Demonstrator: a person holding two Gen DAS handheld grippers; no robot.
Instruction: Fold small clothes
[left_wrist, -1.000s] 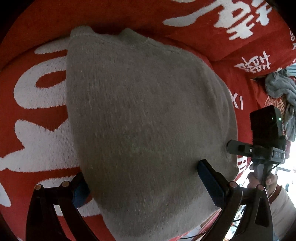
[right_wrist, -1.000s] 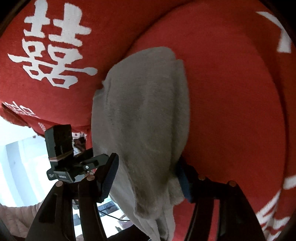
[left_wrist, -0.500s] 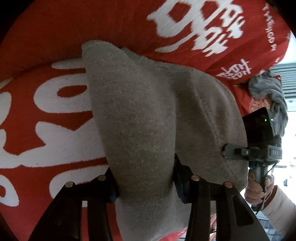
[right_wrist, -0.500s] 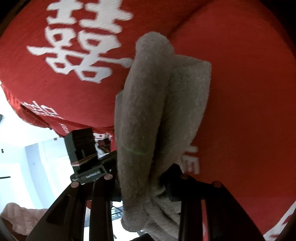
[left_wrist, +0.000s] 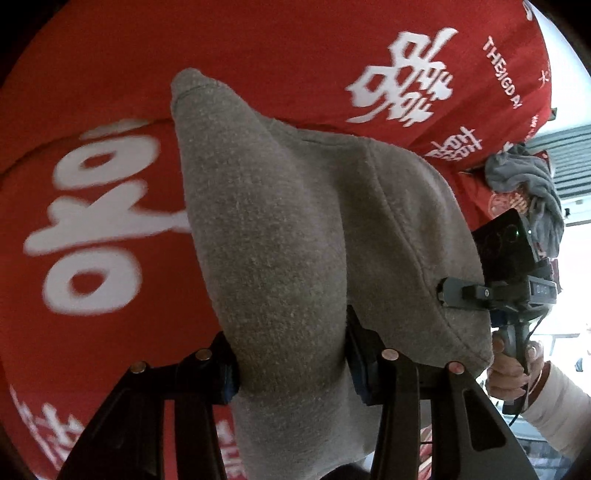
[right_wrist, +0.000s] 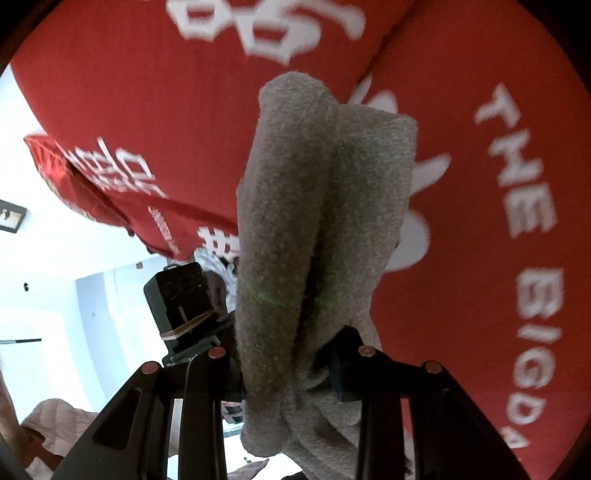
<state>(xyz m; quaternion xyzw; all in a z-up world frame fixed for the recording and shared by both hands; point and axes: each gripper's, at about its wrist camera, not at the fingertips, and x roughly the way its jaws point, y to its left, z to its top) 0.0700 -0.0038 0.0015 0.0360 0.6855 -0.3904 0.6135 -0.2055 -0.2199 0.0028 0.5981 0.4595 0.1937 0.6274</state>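
The left gripper (left_wrist: 291, 365) is closed on a bunched edge of the grey garment (left_wrist: 295, 229). The right gripper (right_wrist: 288, 369) is clamped on a gathered edge of the same garment (right_wrist: 314, 206). The garment hangs between the 2 grippers, above the red cloth (left_wrist: 92, 66) with white lettering. Judged progress: early; the garment is doubled over but no finished fold lies flat. Remaining: lay it down, fold, and smooth. A second grey item (left_wrist: 524, 181) lies crumpled, well apart at the cloth's far edge. No containers are visible.
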